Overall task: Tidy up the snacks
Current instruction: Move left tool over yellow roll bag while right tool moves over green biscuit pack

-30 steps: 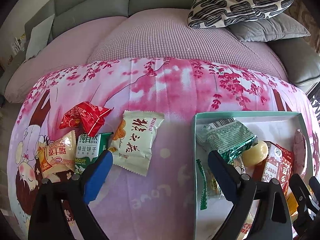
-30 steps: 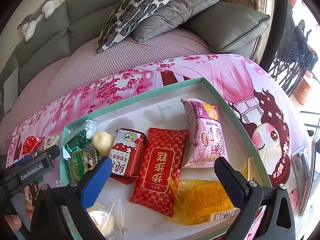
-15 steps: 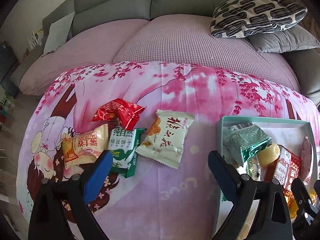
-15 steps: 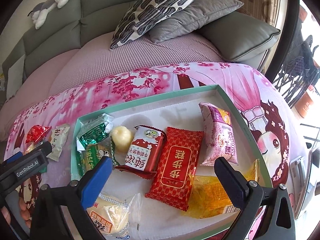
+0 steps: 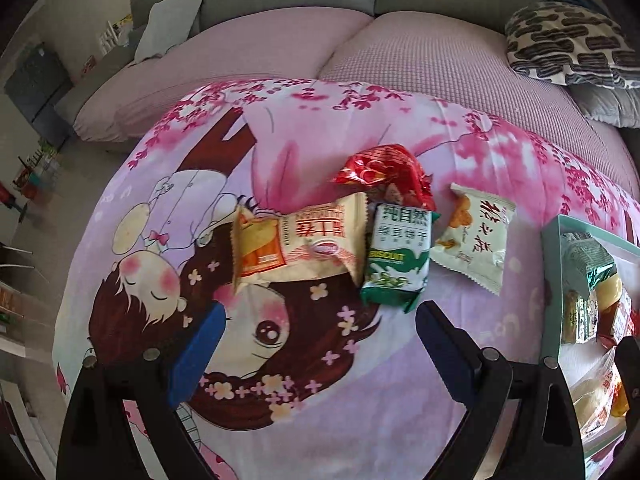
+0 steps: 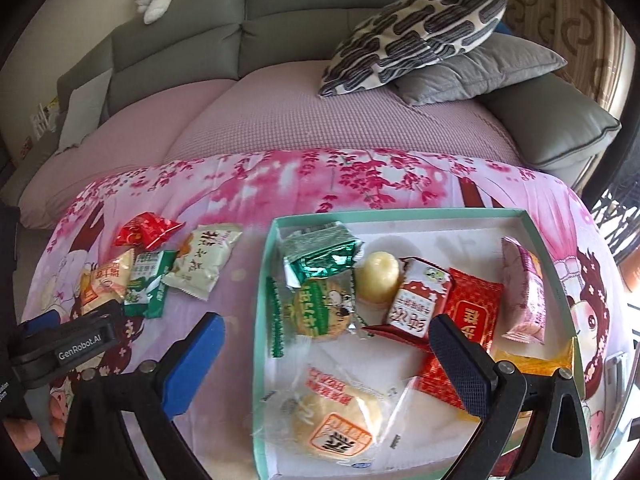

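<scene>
Several snack packets lie loose on the pink cartoon cloth: a cream-and-orange packet [image 5: 298,242], a green-and-white biscuit packet [image 5: 398,258], a red crinkled packet [image 5: 386,172] and a white packet [image 5: 476,236]. A teal-rimmed box [image 6: 262,320] holds several more snacks, among them a round bun [image 6: 334,424] and a red packet [image 6: 466,320]. My left gripper [image 5: 316,354] is open and empty, just short of the loose packets. My right gripper [image 6: 328,364] is open and empty over the box's near-left part.
The cloth covers a low table [image 5: 168,280] in front of a grey sofa with a pink cover [image 6: 340,120]. A patterned pillow [image 6: 416,32] and a grey cushion [image 6: 480,70] lie at the sofa's right. The floor [image 5: 36,216] drops off at the left.
My left gripper has swung left, from the box's edge to the loose packets. My right gripper has drawn back and left, so the whole box and the loose packets show.
</scene>
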Demonstrator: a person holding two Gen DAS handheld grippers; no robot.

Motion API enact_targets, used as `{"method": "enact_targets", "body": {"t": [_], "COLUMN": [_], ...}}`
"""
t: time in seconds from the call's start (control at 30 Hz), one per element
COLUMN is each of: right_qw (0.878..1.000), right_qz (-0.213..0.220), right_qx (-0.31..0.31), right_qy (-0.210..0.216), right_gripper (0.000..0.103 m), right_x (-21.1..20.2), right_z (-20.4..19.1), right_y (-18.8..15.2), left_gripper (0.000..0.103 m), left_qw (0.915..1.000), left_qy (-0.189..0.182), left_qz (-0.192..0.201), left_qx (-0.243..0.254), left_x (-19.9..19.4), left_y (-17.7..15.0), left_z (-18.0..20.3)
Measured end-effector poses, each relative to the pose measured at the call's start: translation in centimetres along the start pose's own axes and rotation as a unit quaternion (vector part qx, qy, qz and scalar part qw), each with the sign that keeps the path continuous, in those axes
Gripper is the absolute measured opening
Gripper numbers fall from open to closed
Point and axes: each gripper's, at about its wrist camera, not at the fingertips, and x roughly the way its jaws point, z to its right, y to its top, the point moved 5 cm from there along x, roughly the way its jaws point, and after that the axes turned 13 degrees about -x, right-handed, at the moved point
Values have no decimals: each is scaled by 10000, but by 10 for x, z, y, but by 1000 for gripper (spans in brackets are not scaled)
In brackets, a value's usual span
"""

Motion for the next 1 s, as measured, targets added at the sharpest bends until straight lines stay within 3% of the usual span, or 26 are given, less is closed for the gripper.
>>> {"method": "enact_targets", "body": {"t": [0.4,0.57,1.0], "right_qw": [9975,9969,9937], "right_qz": [57,8,144], "right_qx": [-421,-349,82], "right_qy": [559,712,1110], "right_gripper": [103,103,103], "right_x": [2,9,14], "right_z": [-60,-64,-62], "right_y": [8,7,12], "left_gripper": [96,96,96], "left_qw": [9978,9967,9911], "left_qy": [-130,-221,-904], "left_qz": [40,-54,-50], "left_qx": [-642,-782,-980], "left_x": [-11,-6,9], "left_y": [1,3,21], "left_z": [-59,-68,-67]}}
